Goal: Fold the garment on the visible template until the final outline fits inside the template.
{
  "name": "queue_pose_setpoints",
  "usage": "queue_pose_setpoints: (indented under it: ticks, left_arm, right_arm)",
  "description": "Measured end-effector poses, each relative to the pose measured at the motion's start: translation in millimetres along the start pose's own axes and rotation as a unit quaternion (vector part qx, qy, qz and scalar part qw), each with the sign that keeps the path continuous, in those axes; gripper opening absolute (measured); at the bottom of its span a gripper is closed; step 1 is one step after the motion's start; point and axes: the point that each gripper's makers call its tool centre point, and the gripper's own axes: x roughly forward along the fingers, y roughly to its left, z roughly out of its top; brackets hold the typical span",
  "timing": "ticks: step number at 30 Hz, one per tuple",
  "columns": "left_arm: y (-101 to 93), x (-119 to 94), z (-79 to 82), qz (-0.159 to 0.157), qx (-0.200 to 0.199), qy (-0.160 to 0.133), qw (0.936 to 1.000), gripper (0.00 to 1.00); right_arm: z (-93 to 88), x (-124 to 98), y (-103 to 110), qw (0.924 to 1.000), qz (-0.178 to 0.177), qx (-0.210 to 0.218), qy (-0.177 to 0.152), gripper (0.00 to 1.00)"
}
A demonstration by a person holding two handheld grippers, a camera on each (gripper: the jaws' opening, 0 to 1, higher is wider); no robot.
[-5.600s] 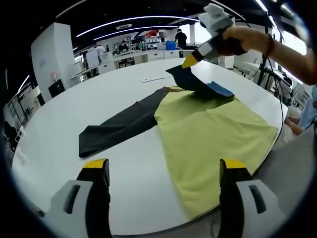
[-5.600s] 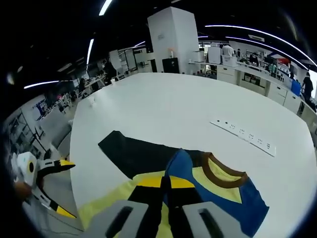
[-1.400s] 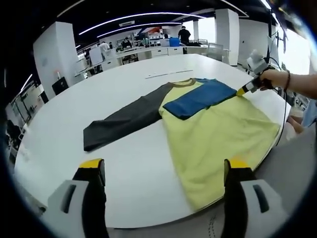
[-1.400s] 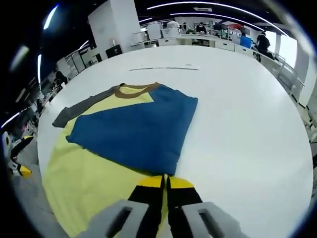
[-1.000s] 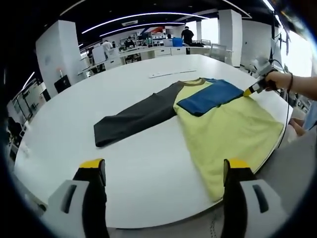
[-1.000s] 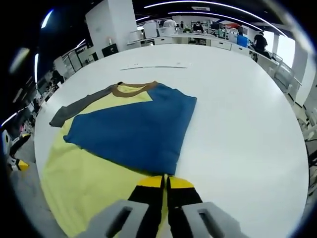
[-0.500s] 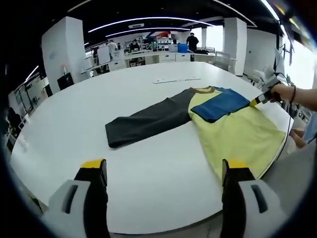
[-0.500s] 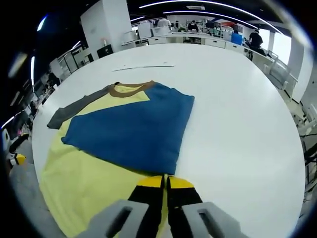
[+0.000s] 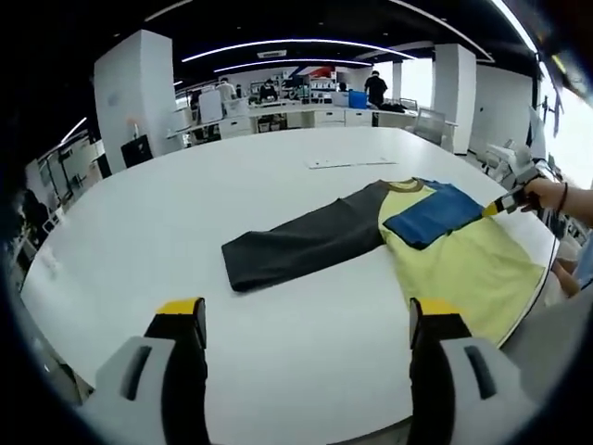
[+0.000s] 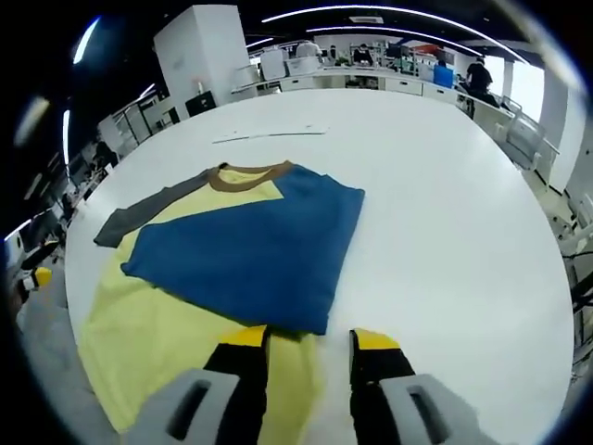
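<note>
The right gripper [image 10: 309, 345] is hovering with jaws spread over the garment [image 10: 213, 278] lying on the white table [image 10: 445, 232], its blue sleeve [image 10: 250, 250] folded inward, while the left gripper [image 9: 306, 320] is waiting wide open, well apart from the unfolded dark sleeve [image 9: 296, 246].

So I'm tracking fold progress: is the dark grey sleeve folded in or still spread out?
Spread out. The dark grey sleeve lies flat on the white table, stretched away from the yellow body.
</note>
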Motion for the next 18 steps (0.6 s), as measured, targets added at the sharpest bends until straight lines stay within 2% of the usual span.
queue_pose_setpoints:
  ticks: [5, 11, 14, 18]
  left_arm:
    - [10.9, 6, 15.9, 0.011, -0.016, -0.034, 0.9992, 0.81]
    - [22.3, 18, 19.8, 0.026, -0.015, -0.028, 0.9991, 0.78]
    - [28.1, 25, 20.7, 0.031, -0.027, -0.023, 0.9989, 0.76]
    - [34.8, 33, 23.0, 0.037, -0.046, -0.023, 0.9980, 0.71]
  right_arm:
    - [6.1, -9, 7, 0.9999, 0.012, -0.011, -0.005, 0.61]
    - [9.2, -24, 18, 0.9992, 0.036, -0.018, -0.008, 0.79]
    - [14.2, -31, 23, 0.9981, 0.050, -0.025, -0.027, 0.88]
    - [26.2, -45, 33, 0.9945, 0.072, -0.046, -0.060, 0.94]
